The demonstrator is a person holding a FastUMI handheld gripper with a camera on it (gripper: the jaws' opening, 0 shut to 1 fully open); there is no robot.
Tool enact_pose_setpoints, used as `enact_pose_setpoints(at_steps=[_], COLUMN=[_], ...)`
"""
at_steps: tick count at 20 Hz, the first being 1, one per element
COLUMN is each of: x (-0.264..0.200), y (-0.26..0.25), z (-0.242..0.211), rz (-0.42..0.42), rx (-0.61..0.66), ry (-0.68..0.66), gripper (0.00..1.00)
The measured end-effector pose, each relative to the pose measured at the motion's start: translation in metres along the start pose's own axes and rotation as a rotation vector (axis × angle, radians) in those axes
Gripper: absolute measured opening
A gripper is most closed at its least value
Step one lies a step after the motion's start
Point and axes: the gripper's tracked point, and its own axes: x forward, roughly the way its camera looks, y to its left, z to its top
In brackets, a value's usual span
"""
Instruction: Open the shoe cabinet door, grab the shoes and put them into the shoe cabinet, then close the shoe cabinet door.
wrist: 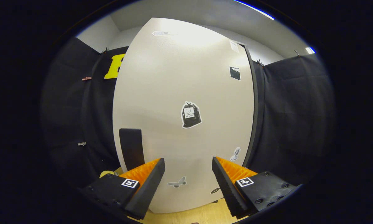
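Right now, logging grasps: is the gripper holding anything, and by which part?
Nothing is held. The gripper is open, fingers apart before the cabinet door, with its black handle beyond the left finger.

The gripper faces the shoe cabinet door, its fingers spread apart with nothing between them. A dark upright handle sits on the door's left edge, just beyond the left finger. Stickers dot the pale door, among them a black bag sticker and a butterfly sticker.

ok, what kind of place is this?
Likely a staged recording booth, not a real home: black cloth walls clipped up around a white shoe cabinet door with stickers and a black handle, on a wood floor. The gripper is open, facing the door.
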Motion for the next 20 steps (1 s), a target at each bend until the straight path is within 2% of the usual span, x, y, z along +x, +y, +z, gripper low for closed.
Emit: enact_pose_setpoints(at_steps=[5, 9, 14, 20], x=[-0.019, -0.034, -0.051, -0.071], y=[-0.004, -0.008, -0.014, -0.029], z=[-0.009, -0.01, -0.017, -0.017], rz=[0.065, 0.087, 0.068, 0.007], rx=[0.021, 0.005, 0.019, 0.058], ry=[-0.005, -0.027, -0.018, -0.023], gripper=[0.98, 0.98, 0.98, 0.98])
